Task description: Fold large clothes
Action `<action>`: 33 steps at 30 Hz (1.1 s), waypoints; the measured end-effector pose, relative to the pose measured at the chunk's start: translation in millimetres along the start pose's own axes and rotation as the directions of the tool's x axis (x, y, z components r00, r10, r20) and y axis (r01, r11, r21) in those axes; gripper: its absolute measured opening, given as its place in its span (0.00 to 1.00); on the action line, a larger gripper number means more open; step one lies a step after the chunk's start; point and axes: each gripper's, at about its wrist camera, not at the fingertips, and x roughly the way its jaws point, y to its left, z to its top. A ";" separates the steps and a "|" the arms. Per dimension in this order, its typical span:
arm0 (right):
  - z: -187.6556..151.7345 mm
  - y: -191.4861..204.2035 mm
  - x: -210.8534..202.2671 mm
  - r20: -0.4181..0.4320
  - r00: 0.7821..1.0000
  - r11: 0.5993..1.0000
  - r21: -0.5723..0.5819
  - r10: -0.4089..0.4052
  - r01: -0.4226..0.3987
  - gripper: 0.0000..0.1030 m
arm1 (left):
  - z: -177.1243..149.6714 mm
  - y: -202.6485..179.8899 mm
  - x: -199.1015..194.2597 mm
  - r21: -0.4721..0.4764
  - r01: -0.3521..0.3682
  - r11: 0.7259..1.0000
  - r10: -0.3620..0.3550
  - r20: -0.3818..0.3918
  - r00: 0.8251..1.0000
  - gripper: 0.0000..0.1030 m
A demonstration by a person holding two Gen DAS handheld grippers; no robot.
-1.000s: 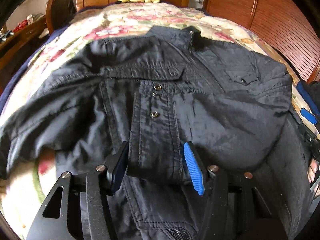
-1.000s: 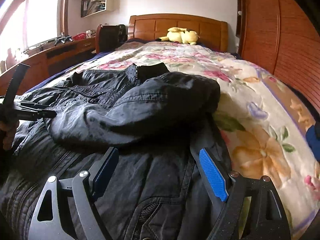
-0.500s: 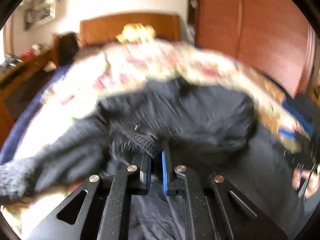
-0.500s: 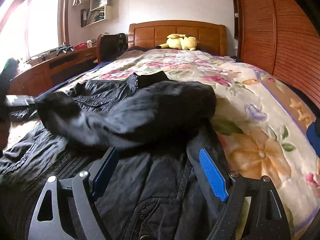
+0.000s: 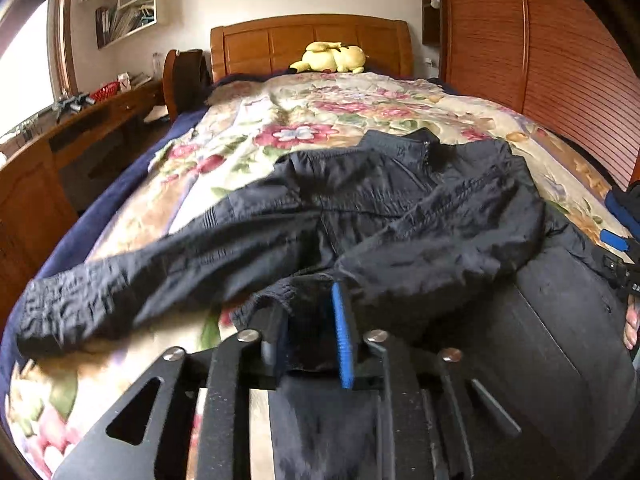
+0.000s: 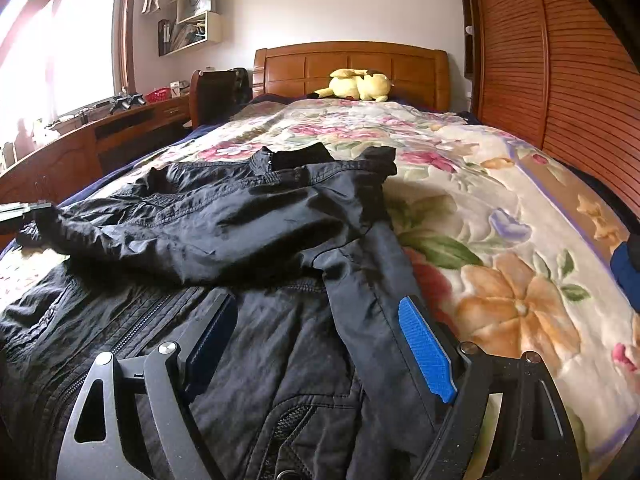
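A black jacket (image 5: 400,208) lies front up on the floral bedspread (image 5: 304,120), collar toward the headboard. My left gripper (image 5: 310,334) has the ribbed cuff (image 5: 280,296) of one sleeve between its pads. Its jaws are opening, but the fabric still fills the gap. In the right wrist view that gripper (image 6: 36,208) is at the far left, with the sleeve (image 6: 160,240) drawn across the jacket's chest toward it. My right gripper (image 6: 320,344) hovers open over the jacket's lower part. The other sleeve (image 6: 372,300) runs loosely between its pads.
A yellow plush toy (image 6: 360,86) rests against the wooden headboard (image 6: 352,64). A wooden desk (image 6: 100,136) runs along the left of the bed and a slatted wooden wardrobe (image 6: 560,80) along the right. Something blue (image 6: 626,276) lies at the bed's right edge.
The left gripper shut on the sleeve cuff, then rose and drew back, pulling the sleeve across the jacket. Its jaws now stand wider than half a second ago. The right gripper stayed put.
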 end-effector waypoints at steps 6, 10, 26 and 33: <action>0.6 -1.6 3.5 -0.007 1.000 1.000 0.011 -0.006 0.006 0.82 | -3.3 0.6 -15.3 0.000 0.013 1.000 -0.013 0.049 0.999 0.43; 1.3 -3.0 5.3 -0.013 1.000 0.999 0.022 -0.024 0.024 0.82 | -5.5 6.9 -31.1 -0.014 0.034 0.999 -0.032 0.113 0.993 0.68; 10.3 -24.0 28.9 -0.120 0.982 0.989 0.000 -0.144 0.145 0.82 | -34.8 42.2 -22.8 -0.038 -0.005 0.999 0.007 0.040 0.999 0.76; 35.6 -22.4 54.3 -0.210 0.974 0.994 -0.091 -0.081 0.063 0.70 | -43.7 48.8 -24.5 -0.038 -0.010 0.999 0.011 0.030 0.999 0.76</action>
